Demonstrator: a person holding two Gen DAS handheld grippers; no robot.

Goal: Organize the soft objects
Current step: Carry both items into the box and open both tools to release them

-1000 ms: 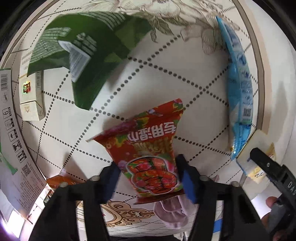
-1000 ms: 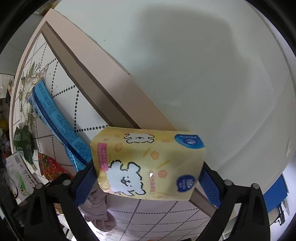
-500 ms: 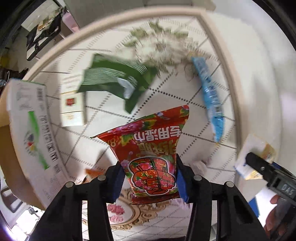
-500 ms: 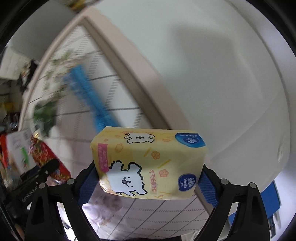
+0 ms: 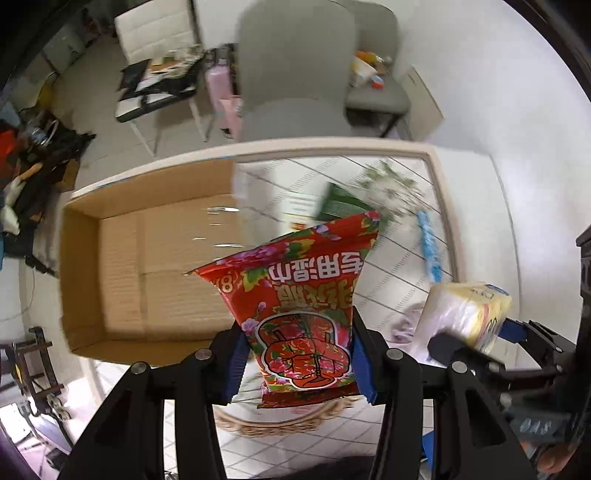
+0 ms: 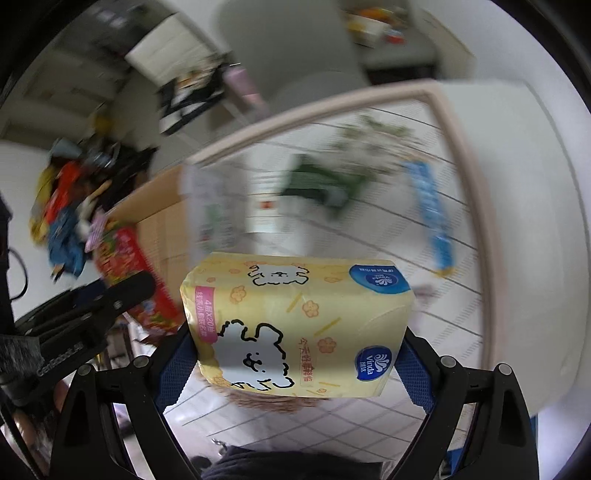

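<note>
While left hand-held gripper clamps red packet, right hand-held gripper clamps yellow tissue pack.

A table with a beige border carries a white cloth with a line pattern and a flower print; the far part is blurred. Behind the table stand 2 grey chairs, and the one further back has small things on its seat (too blurred to name). To the left stands a white chair with dark papers on its seat; a pink bottle stands between the chairs. On the floor at the far left lies a heap of dark and coloured things.
</note>
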